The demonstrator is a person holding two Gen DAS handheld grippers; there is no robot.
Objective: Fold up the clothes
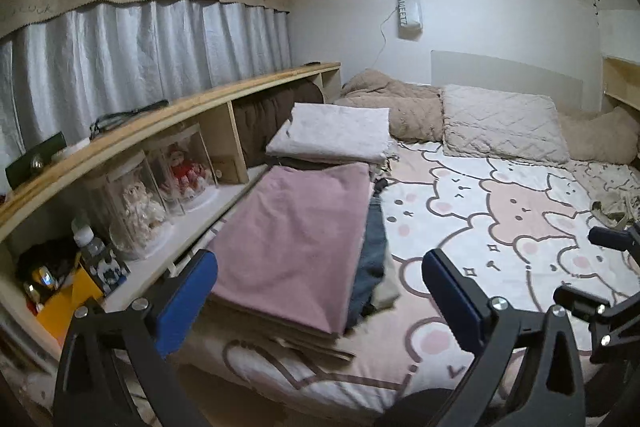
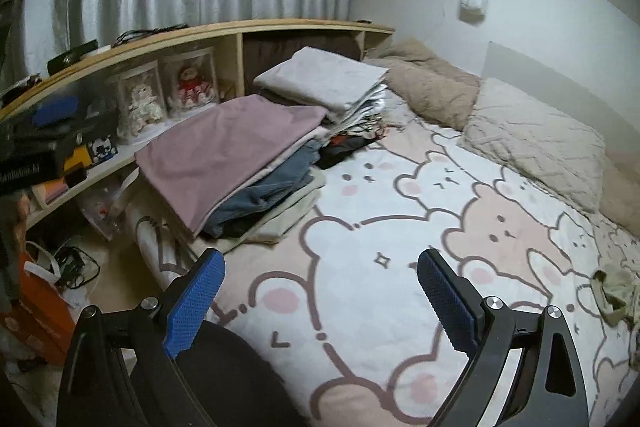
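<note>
Clothes lay folded beside the wooden shelf, the mauve garment topping the nearer stack, while my left gripper and right gripper both gaped wide and empty; the crumpled olive garment, soft and light, I judged best pinched at its edge.

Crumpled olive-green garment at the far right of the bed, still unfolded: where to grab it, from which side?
Take the crumpled olive garment by the raised edge nearest the right gripper, coming from above, jaws open as now. It lies bunched on the bear-print bedsheet, so no flat corner shows; a loose upper fold is probably the easiest pinch.
</note>
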